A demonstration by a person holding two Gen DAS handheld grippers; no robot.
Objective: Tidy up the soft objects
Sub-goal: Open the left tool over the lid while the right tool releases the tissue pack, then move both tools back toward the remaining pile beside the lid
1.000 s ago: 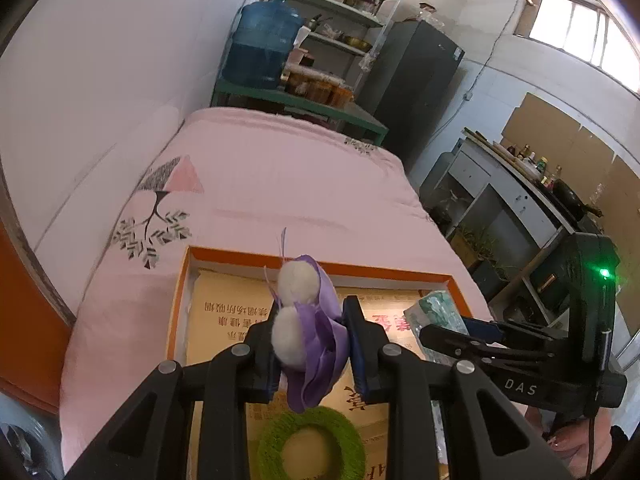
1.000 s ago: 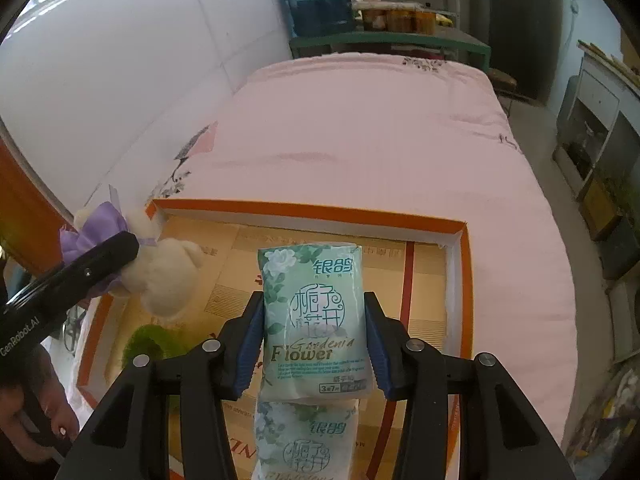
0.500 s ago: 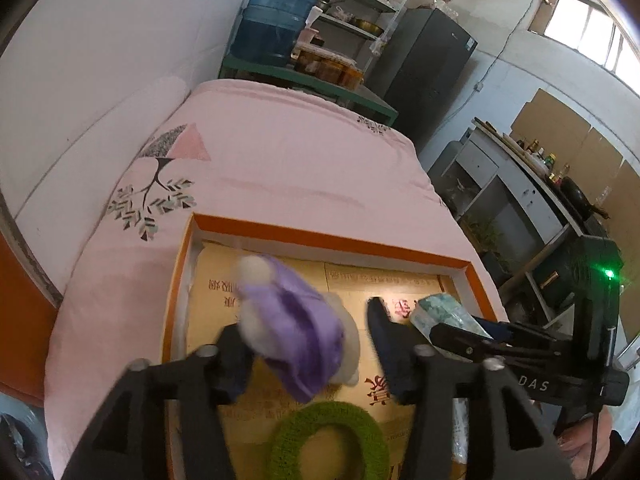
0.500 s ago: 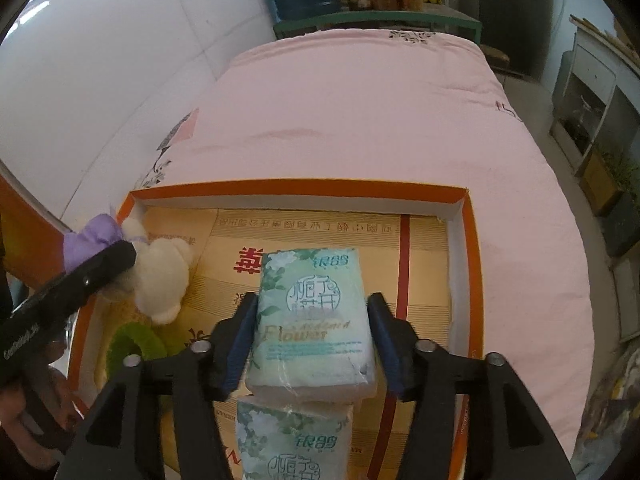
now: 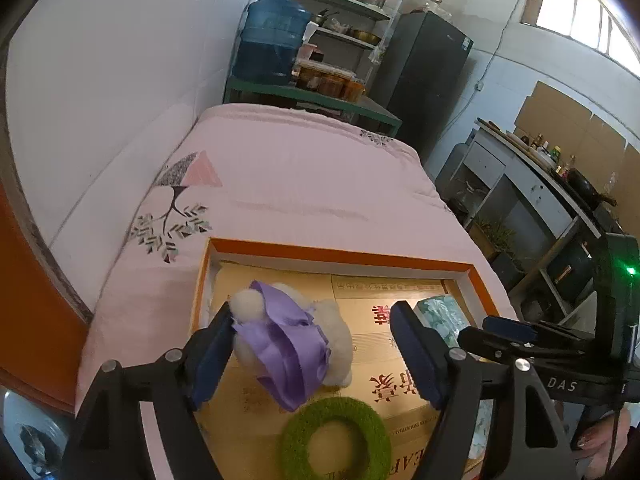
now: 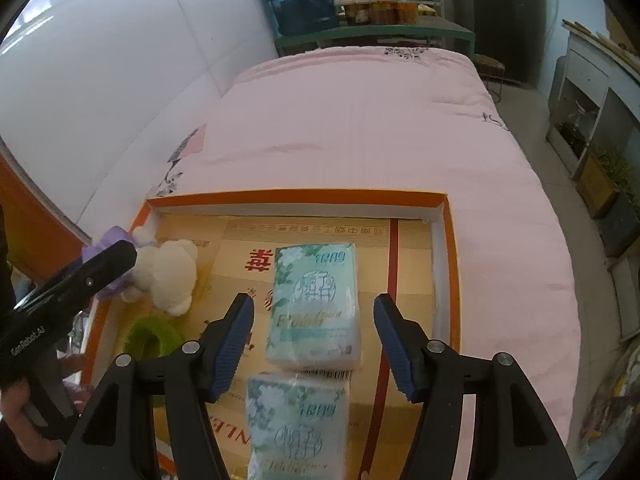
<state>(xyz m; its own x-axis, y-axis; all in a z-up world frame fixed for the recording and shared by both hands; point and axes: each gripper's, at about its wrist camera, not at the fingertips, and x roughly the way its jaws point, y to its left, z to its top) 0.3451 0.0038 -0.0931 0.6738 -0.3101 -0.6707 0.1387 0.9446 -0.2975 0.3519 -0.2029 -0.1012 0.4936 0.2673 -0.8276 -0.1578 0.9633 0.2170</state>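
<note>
A shallow orange-rimmed box (image 5: 340,255) (image 6: 296,197) lies on a pink bed. My left gripper (image 5: 316,346) is open around a white plush bear with a purple bow (image 5: 288,344), which lies in the box's left part; the bear also shows in the right wrist view (image 6: 168,272). My right gripper (image 6: 314,338) is open, its jaws on either side of a green tissue pack (image 6: 314,300) that lies in the box. A second tissue pack (image 6: 296,424) lies nearer. A green ring (image 5: 335,438) lies in front of the bear.
The pink bed (image 5: 296,176) runs back to a green shelf with a blue water jug (image 5: 274,40) and a dark fridge (image 5: 424,76). A white wall is on the left. Cabinets (image 5: 532,200) stand on the right.
Both grippers have opened. The bear dropped out of my left gripper and the tissue pack out of my right gripper, and both now lie in the box.
</note>
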